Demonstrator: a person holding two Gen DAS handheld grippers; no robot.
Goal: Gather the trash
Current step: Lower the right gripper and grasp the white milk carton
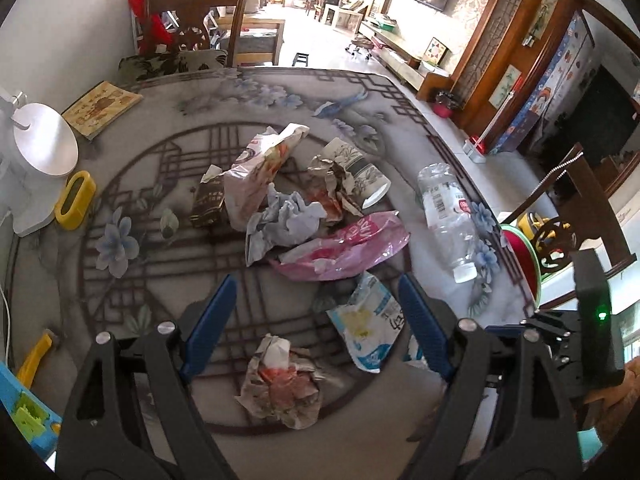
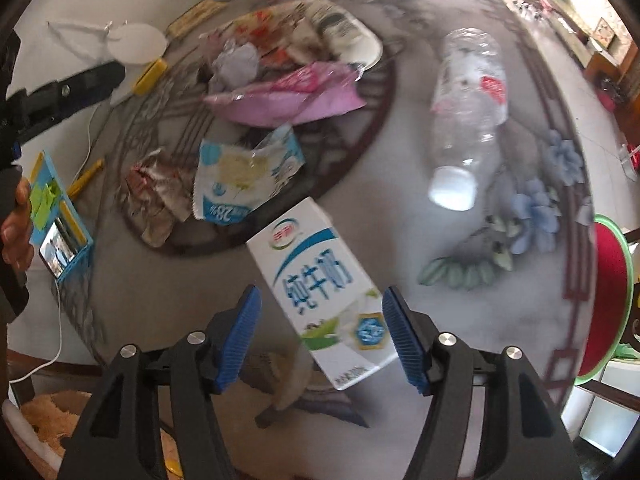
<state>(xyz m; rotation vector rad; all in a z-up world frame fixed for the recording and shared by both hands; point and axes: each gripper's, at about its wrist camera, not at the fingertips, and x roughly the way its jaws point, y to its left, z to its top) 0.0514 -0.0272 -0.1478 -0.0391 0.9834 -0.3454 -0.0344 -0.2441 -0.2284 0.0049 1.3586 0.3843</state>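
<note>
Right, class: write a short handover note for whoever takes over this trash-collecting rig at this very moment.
Left gripper: open, empty, above the table.
Right gripper: open, milk carton between its jaws, pads not pressing.
Lying on the table: plastic bottle, pink wrapper, paper cup, blue-and-white pouch, crumpled paper ball.
Done: no bin in view, nothing shows as collected.
Left: everything, probably the carton first.

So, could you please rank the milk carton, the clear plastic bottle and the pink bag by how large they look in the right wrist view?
1. milk carton, though it is nearest the camera
2. clear plastic bottle and pink bag: too alike to rank
</note>
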